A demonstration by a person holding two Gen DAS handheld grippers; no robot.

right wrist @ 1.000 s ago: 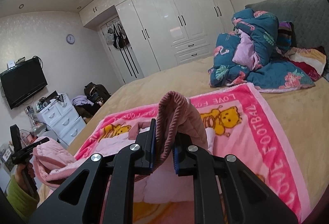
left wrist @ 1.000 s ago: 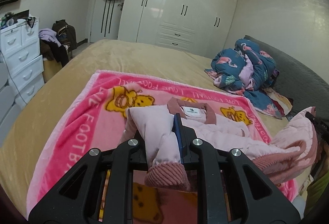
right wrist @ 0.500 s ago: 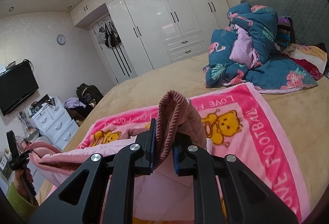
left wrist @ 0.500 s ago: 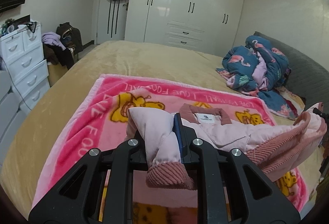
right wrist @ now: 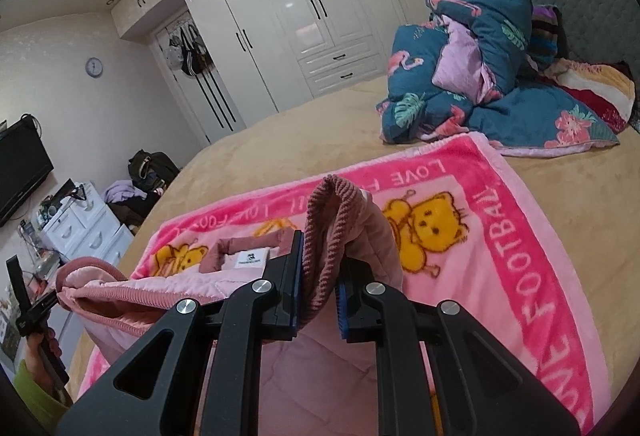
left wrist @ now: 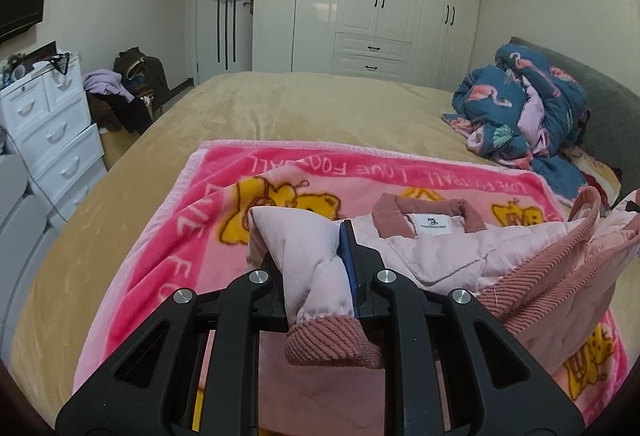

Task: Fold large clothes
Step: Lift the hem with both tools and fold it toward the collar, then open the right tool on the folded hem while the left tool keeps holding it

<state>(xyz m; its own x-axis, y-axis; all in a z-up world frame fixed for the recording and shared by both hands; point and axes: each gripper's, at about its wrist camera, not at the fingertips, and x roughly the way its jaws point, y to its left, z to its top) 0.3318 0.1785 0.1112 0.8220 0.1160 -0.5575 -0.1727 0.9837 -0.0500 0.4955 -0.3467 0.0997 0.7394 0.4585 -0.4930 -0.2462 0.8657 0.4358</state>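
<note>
Between each hand-held gripper's (left wrist: 316, 268) jaws sits the pink jacket (left wrist: 448, 256).

L gripper (left wrist: 312, 260) clamped, R gripper (right wrist: 320, 276) clamped, both raised

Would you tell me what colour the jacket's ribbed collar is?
Dusty rose on the pale pink padded jacket's ribbed collar; left wrist view shows it best.

"LOVE FOOTBALL" along the pink blanket (right wrist: 516, 248) border; jacket's collar label (left wrist: 431, 224) print illegible.
</note>
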